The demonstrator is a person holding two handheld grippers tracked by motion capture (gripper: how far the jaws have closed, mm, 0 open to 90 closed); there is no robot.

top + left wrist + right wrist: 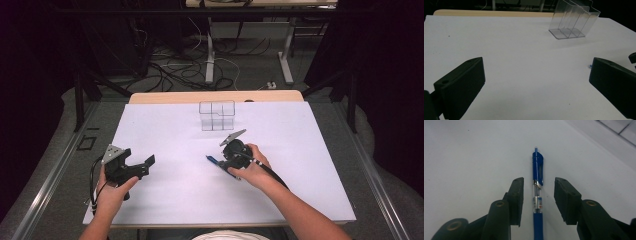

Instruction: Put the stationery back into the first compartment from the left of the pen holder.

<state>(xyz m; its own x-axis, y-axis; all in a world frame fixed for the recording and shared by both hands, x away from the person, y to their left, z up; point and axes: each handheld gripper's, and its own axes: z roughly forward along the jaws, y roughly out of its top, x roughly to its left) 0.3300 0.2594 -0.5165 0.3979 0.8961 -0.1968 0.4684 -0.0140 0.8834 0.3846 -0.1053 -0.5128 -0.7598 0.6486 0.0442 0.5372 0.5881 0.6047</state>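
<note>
My left gripper (142, 162) hovers at eight o'clock, jaws spread wide and pointing toward two o'clock; my right gripper (223, 161), at center, tilts down, jaws partly apart, gripping nothing.

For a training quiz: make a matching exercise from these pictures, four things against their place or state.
Things:
1. pen
2. clear holder
3. left gripper
4. right gripper

States:
A. jaws wide apart over bare white table, nothing between them
B. upright near the table's far edge
C. lying flat on the table
D. jaws either side of the pen, not touching it

Pairs: 1-C, 2-B, 3-A, 4-D
</note>
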